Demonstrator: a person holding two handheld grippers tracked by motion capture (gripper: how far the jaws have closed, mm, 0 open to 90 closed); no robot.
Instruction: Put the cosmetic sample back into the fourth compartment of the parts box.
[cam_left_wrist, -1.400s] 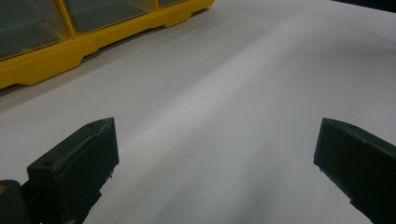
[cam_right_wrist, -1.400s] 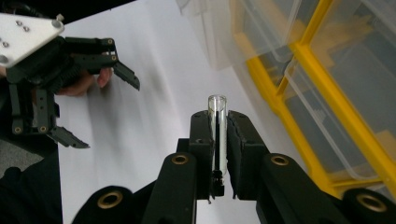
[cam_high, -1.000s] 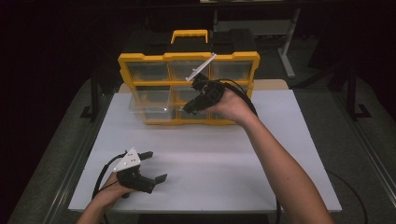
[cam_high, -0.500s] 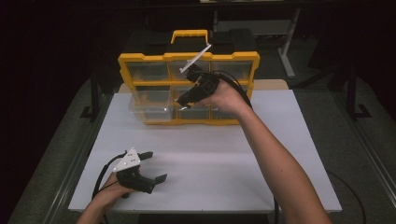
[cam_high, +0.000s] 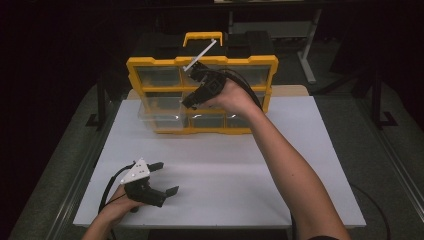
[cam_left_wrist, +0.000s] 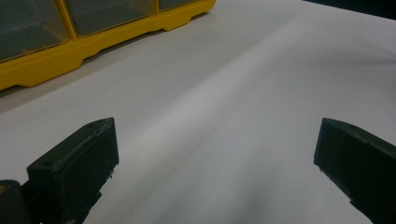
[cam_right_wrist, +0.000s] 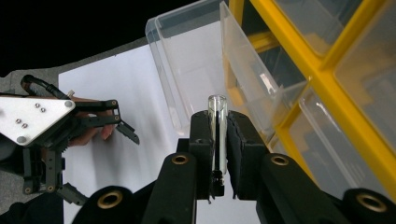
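right gripper (cam_right_wrist: 218, 154) is clamped on a small clear tube (cam_right_wrist: 217, 122), held upright between the fingers, rounded end sticking out past the tips. in the high view the right gripper (cam_high: 192, 102) is raised in front of the yellow organizer (cam_high: 201, 62), tips aimed down-left at the pulled-out clear drawer (cam_high: 159, 116) on the middle row, left side. drawer (cam_right_wrist: 187, 79) looks empty and sits just ahead of the tube, so my read is the tube is lined up for a drop into it. tube not yet inside the drawer.

left gripper (cam_high: 161, 178) rests low on the worktop (cam_high: 240, 170) near the front-left corner, well clear of the organizer. fingers spread wide, nothing between them; left gripper view shows bare worktop (cam_left_wrist: 224, 116) in the gap. looks parked out of the way.

surface: plain white sheet, matte, uncluttered. organizer stands at the far edge, black top, yellow handle (cam_high: 202, 36). room is dark, grey floor, metal frame legs behind.
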